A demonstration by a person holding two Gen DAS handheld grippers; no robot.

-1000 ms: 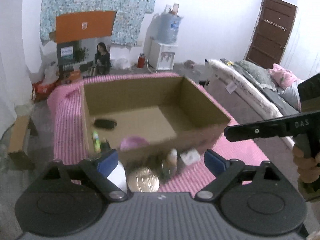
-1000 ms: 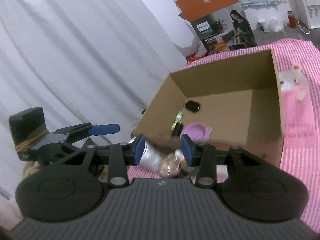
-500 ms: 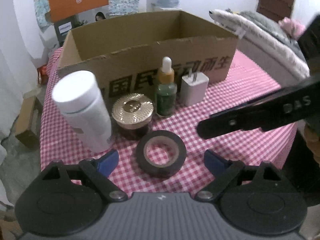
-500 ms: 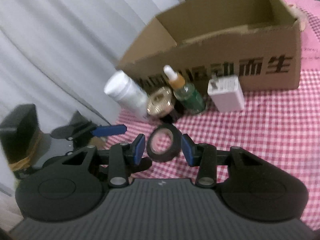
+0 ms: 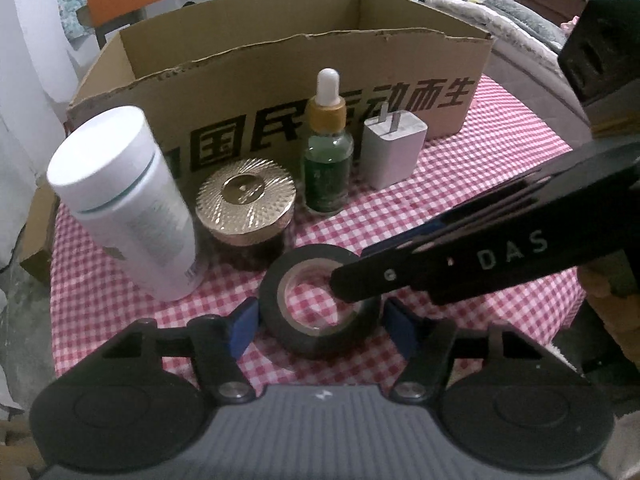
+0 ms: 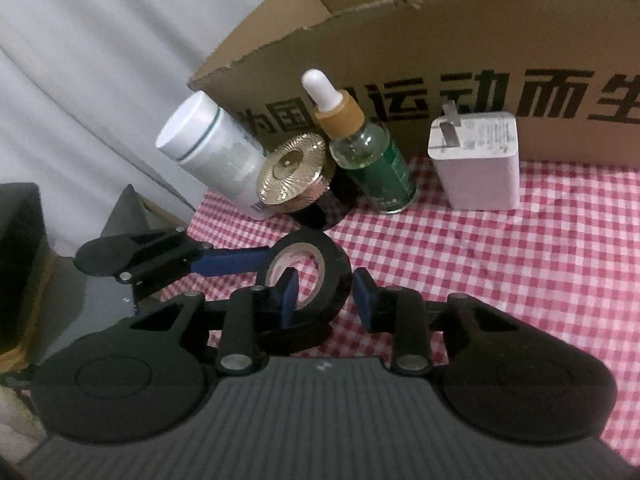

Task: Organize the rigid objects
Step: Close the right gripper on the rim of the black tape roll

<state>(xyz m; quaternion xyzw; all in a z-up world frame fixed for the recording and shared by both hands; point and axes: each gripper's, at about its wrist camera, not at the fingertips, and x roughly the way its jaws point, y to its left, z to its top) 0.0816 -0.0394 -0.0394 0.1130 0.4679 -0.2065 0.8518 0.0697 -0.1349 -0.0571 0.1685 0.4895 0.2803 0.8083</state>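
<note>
A black tape roll (image 5: 320,304) lies on the red checked cloth, also in the right wrist view (image 6: 308,276). My left gripper (image 5: 322,326) is open, with its blue pads on either side of the roll. My right gripper (image 6: 324,292) is open; one finger sits inside the roll's hole and the other outside its rim. Behind stand a white bottle (image 5: 124,200), a gold-lidded jar (image 5: 246,208), a green dropper bottle (image 5: 328,152) and a white charger (image 5: 392,148). A cardboard box (image 5: 280,76) stands behind them.
The table's left edge drops off beside the white bottle, with a white curtain (image 6: 100,60) beyond. A bed (image 5: 520,20) lies at the far right. Bare checked cloth (image 6: 500,260) stretches right of the tape roll.
Both grippers came down from above the box to the table front and closed in on the tape roll. The right finger has entered the roll's hole.
</note>
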